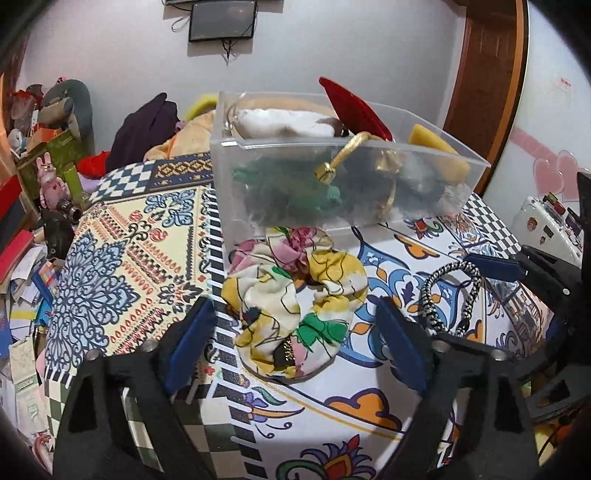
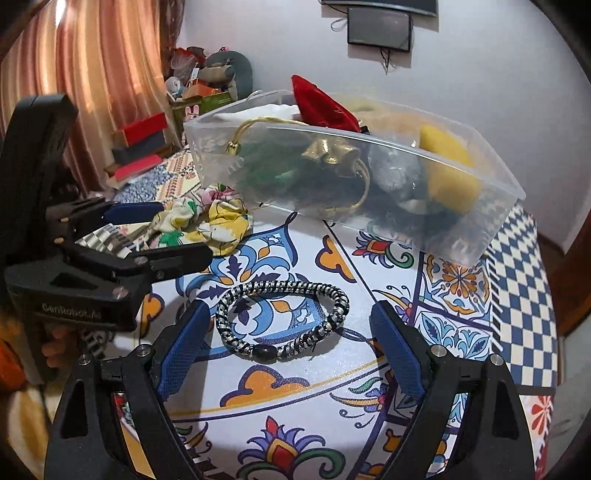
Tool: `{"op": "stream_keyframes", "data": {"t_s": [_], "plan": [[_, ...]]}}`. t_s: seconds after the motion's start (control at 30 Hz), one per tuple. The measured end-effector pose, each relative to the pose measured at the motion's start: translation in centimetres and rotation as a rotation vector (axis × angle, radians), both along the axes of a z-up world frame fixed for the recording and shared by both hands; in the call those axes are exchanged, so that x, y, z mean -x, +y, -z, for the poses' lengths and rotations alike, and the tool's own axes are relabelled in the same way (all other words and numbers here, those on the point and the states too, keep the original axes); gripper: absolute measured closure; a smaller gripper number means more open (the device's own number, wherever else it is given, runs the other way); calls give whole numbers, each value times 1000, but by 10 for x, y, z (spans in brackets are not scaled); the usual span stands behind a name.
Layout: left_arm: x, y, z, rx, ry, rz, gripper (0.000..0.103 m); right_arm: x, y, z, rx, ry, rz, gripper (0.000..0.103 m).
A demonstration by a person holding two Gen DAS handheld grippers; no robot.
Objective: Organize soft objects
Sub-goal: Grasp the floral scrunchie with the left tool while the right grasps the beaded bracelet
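A floral fabric scrunchie [image 1: 295, 299] lies on the patterned tablecloth, just in front of a clear plastic box [image 1: 343, 184]. My left gripper [image 1: 295, 350] is open, its blue pads on either side of the scrunchie's near end. A black-and-white braided hair tie [image 2: 282, 319] lies on the cloth; it also shows in the left wrist view [image 1: 452, 295]. My right gripper [image 2: 288, 354] is open around the hair tie. The scrunchie [image 2: 210, 221] and the left gripper [image 2: 147, 229] show at the left of the right wrist view. The box [image 2: 369, 177] holds red, yellow, green, white and gold soft items.
The table [image 2: 517, 258] has its edge at the right, with a wooden door [image 1: 484, 66] behind. Left of the table lies clutter: boxes, books and soft toys [image 1: 55, 122]. A curtain [image 2: 92, 74] hangs at the left. A screen [image 1: 221, 20] is on the wall.
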State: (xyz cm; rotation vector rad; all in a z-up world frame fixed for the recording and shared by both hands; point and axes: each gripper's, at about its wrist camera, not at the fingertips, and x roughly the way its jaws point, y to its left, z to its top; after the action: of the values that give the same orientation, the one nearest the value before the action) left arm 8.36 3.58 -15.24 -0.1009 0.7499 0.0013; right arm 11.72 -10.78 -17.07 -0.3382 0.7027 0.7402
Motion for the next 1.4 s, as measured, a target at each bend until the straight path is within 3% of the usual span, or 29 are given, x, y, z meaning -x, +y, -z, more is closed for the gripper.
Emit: {"op": "stream_keyframes", "data": {"t_s": [0.13, 0.2, 0.4, 0.5, 0.8, 1.1, 1.4], "plan": [[3, -3, 1, -25, -14, 1, 35, 1, 2, -1, 17, -35, 11, 42], [5, -4, 1, -27, -22, 11, 52, -2, -2, -3, 12, -34, 25, 55], [9, -9, -1, -3, -28, 60, 79, -9, -16, -7, -40, 5, 49, 78], [12, -16, -5, 6, -35, 95, 81, -10, -21, -10, -61, 12, 57, 83], [27, -30, -36, -8, -133, 139, 81, -10, -36, -33, -145, -20, 87, 86], [32, -23, -76, -6, -244, 122, 81, -8, -38, -65, -174, -121, 86, 86], [3, -9, -100, -18, -309, 73, 81, -37, -20, -95, -208, -189, 65, 86]]}}
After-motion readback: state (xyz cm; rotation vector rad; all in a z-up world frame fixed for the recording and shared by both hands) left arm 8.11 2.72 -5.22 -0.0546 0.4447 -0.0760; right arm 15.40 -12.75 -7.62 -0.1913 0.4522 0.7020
